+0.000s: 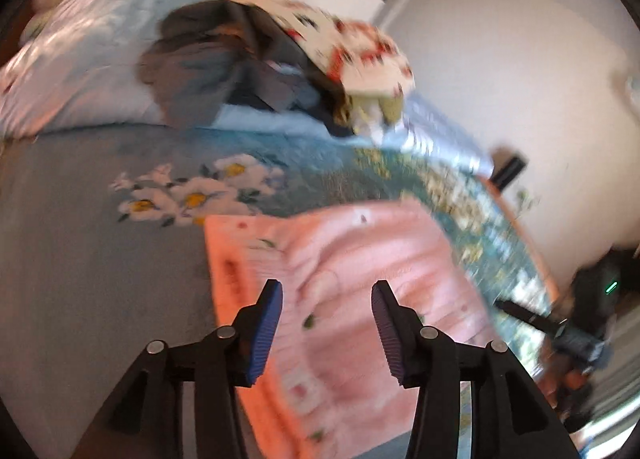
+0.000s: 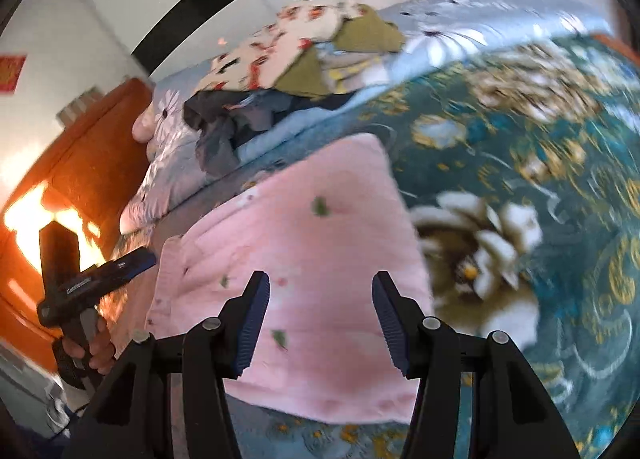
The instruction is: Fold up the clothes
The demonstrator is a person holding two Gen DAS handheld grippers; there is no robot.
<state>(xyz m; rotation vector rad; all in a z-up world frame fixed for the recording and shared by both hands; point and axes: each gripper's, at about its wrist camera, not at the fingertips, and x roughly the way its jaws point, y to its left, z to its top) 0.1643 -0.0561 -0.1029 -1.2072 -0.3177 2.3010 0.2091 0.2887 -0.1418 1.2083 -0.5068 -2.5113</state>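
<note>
1. One pink garment point(image 1: 360, 279) lies folded and fairly flat on the bed point(image 1: 80, 239), a rough rectangle with small flower and leaf prints, its near edge just below both claws.
2. Left claw point(image 1: 327, 333) hangs over the pink cloth with its jaws apart and nothing between them; no pad presses on fabric.
3. Right claw point(image 2: 320, 325) hovers over the same piece from the other side, jaws likewise apart and empty. The person's hand point(image 2: 94, 347) holding the left tool shows at the edge of the right wrist view.
4. Judging by the flat shape, this fold looks laid down and released. To finish it well, I would check that the edges line up, then press out the ridges that run across the middle before any further fold.
5. A next grip should take a corner through all layers, not the top layer alone, or the stack will slide apart.
6. Beyond it, a pile of unfolded clothes point(image 1: 280, 59) sits well apart, near the pillow point(image 1: 92, 51) at the head of the floral bedspread point(image 2: 520, 179)
</note>
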